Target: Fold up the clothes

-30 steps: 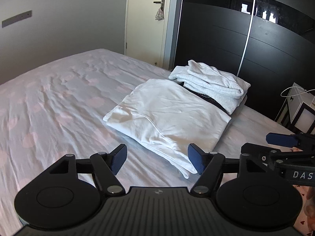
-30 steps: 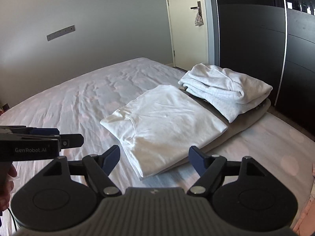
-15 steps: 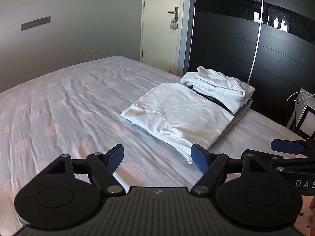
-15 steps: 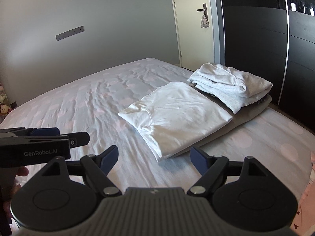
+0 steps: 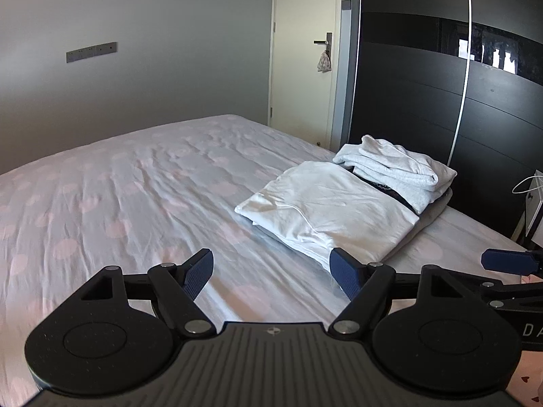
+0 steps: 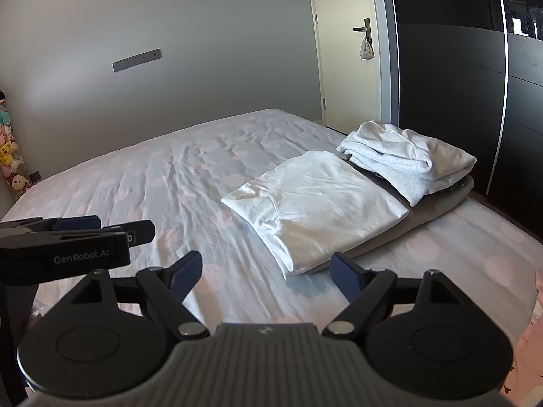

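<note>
A: Where does the folding stand?

B: The white shirt (image 5: 325, 203) lies folded into a flat rectangle on the bed (image 5: 118, 196), toward its right side, its far edge lapping over a grey garment (image 6: 437, 210) spread beneath. Behind it, touching, sits a folded grey sweater (image 5: 397, 166) on top of the same pile. I'd judge both pieces done.

A: Anything left to fold?

B: Not that I can see. The rest of the sheet shows only wrinkles. There is a dark strip between shirt and sweater (image 5: 390, 191), possibly another garment, but too little of it shows to say.

A: And the grippers?

B: Both hang near the bed's front edge, short of the shirt. The left gripper (image 5: 271, 274) has its jaws spread wide with nothing between them, having just been opening. The right gripper (image 6: 266, 271) is likewise spread and empty, its jaws widening a little too.

A: What does one camera give that the other doesn't?

B: The right wrist view shows plush toys (image 6: 10, 156) stacked at the wall on the far left. The left wrist view shows a white box with a cable loop (image 5: 532, 200) beside the dark wardrobe (image 5: 424, 101).
</note>
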Tool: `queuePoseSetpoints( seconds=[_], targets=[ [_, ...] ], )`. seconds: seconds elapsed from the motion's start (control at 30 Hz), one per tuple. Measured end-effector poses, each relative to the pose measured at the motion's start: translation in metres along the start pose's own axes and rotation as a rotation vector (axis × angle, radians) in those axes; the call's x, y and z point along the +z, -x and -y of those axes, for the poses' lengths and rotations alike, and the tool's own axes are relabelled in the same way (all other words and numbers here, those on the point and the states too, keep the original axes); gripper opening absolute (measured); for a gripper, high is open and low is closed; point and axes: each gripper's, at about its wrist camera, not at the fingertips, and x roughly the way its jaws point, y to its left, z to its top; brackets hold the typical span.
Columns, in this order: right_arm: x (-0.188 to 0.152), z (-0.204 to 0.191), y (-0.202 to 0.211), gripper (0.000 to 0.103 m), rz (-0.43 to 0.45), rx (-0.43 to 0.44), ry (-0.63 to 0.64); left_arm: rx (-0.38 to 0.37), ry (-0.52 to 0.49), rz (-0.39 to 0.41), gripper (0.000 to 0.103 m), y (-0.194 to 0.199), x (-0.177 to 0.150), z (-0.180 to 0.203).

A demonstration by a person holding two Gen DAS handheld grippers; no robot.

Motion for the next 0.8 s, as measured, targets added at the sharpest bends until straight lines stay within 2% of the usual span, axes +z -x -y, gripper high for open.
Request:
queuePoseSetpoints(
  seconds=[0.17, 0.5, 0.8],
  targets=[
    [-0.0012, -0.0029, -0.0004, 0.084, -0.002, 0.005, 0.009, 0.036, -0.033, 0.009, 0.075, 0.0008, -0.0004, 0.0063],
    [-0.0035, -0.0032, -0.0014, 0.084, -0.008, -0.001, 0.007, -0.015, -0.019, -0.027, 0.075, -0.0028, -0.0039, 0.0078],
    [-0.0056, -0.0069, -0.0028, 0.085, -0.015, 0.004, 0.015, -0.021, -0.023, -0.019, 0.075, 0.0001, -0.0050, 0.0078]
  ],
)
